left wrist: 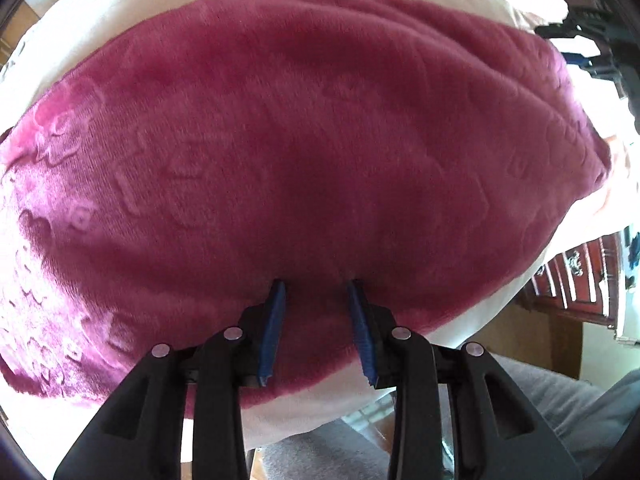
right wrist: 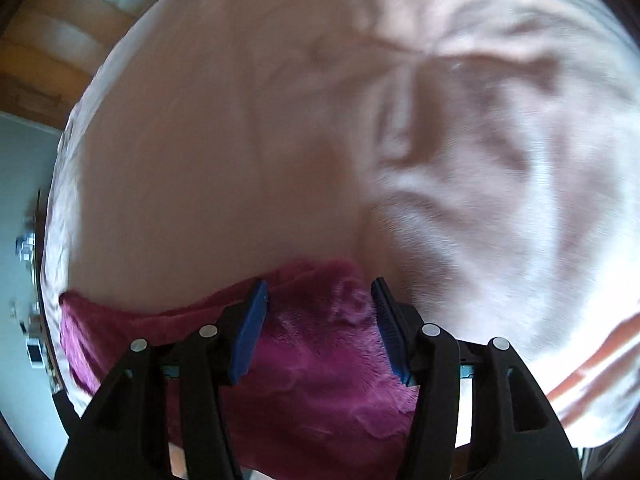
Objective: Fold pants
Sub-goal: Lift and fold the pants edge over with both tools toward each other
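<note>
The bed point(left wrist: 400, 32), under a pale sheet, carried the work; its rumpled far side point(right wrist: 500, 140) was smeared by motion blur in the right wrist view. The magenta fleece pants point(left wrist: 300, 152), embossed with a raised pattern, lay spread wide across the sheet, apparently already doubled, with the near edge close to the mattress edge.

Risks, as I judged them:
- The thick, slippery pile could let a pinch take only the top layer, so the fold would drag the layers apart and skew.
- The left gripper's tips were dug into the nap; pushing forward from there could bunch the cloth rather than lift it.
- The near edge lay by the bed's edge, so a careless pull toward me could slide the garment off.
- The blur meant I could not trust where the right-hand corner sat.

Pose: the left gripper point(left wrist: 316, 286) was pitched down over the near middle of the pants, jaws apart with fabric between the blue pads point(left wrist: 274, 320) but nothing clamped. The right gripper point(right wrist: 320, 286) hung over the pants' right end point(right wrist: 320, 344), pointing out over the sheet, jaws wide apart and empty; I could not tell whether it touched the cloth. In the left wrist view it showed at the far right edge point(left wrist: 592, 52).
</note>
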Tool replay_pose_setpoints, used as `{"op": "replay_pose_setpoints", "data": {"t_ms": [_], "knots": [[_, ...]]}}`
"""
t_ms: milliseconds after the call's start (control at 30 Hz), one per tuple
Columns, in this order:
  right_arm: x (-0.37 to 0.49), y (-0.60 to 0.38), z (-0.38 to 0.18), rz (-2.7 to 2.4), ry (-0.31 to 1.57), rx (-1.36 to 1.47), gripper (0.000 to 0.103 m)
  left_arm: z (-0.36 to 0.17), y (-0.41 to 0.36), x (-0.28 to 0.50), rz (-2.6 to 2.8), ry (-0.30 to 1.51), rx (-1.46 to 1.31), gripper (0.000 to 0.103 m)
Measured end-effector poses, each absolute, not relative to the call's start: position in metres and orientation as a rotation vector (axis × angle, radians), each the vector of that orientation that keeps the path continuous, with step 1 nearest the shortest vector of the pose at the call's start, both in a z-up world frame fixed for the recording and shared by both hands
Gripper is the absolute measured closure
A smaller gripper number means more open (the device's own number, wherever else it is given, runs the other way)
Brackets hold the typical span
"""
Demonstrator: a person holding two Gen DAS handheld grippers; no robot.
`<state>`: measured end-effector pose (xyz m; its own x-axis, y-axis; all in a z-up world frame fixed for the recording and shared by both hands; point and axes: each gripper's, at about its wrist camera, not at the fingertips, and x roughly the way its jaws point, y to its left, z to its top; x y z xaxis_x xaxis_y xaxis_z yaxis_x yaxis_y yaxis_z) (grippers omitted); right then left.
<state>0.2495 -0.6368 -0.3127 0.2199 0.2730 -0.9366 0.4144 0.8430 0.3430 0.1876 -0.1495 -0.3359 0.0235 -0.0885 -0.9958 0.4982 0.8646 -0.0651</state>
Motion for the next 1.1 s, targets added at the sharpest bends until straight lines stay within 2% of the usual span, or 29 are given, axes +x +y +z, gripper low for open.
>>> {"op": "replay_pose_setpoints", "data": {"t_ms": [67, 133, 333, 400, 433, 467, 567, 767, 1000, 1033, 1100], "knots": [[0.252, -0.629, -0.313, -0.043, 1.380, 0.581, 0.076, -0.338, -0.149, 0.185, -0.458, 1.490, 0.336, 0.070], [0.245, -0.622, -0.309, 0.030, 1.383, 0.570, 0.079, -0.340, -0.152, 0.184, -0.451, 1.496, 0.326, 0.070], [0.224, -0.610, -0.304, 0.175, 1.435, 0.561, 0.077, -0.347, -0.153, 0.180, -0.443, 1.508, 0.346, 0.070], [0.222, -0.615, -0.302, 0.142, 1.430, 0.569, 0.067, -0.347, -0.152, 0.184, -0.438, 1.517, 0.348, 0.070], [0.227, -0.619, -0.304, 0.112, 1.422, 0.583, 0.054, -0.347, -0.153, 0.184, -0.438, 1.519, 0.354, 0.070], [0.232, -0.626, -0.305, 0.070, 1.403, 0.616, 0.051, -0.351, -0.159, 0.182, -0.439, 1.520, 0.359, 0.070], [0.244, -0.646, -0.307, 0.000, 1.348, 0.743, 0.051, -0.352, -0.162, 0.184, -0.439, 1.525, 0.365, 0.070], [0.275, -0.662, -0.310, -0.084, 1.314, 0.783, 0.051, -0.352, -0.168, 0.189, -0.436, 1.530, 0.364, 0.070], [0.309, -0.616, -0.328, 0.031, 1.501, 0.584, 0.051, -0.353, -0.165, 0.190, -0.429, 1.533, 0.346, 0.070], [0.309, -0.613, -0.329, 0.026, 1.525, 0.555, 0.052, -0.353, -0.165, 0.191, -0.428, 1.534, 0.344, 0.070], [0.304, -0.608, -0.335, 0.030, 1.559, 0.530, 0.065, -0.353, -0.164, 0.191, -0.428, 1.536, 0.338, 0.070]]}}
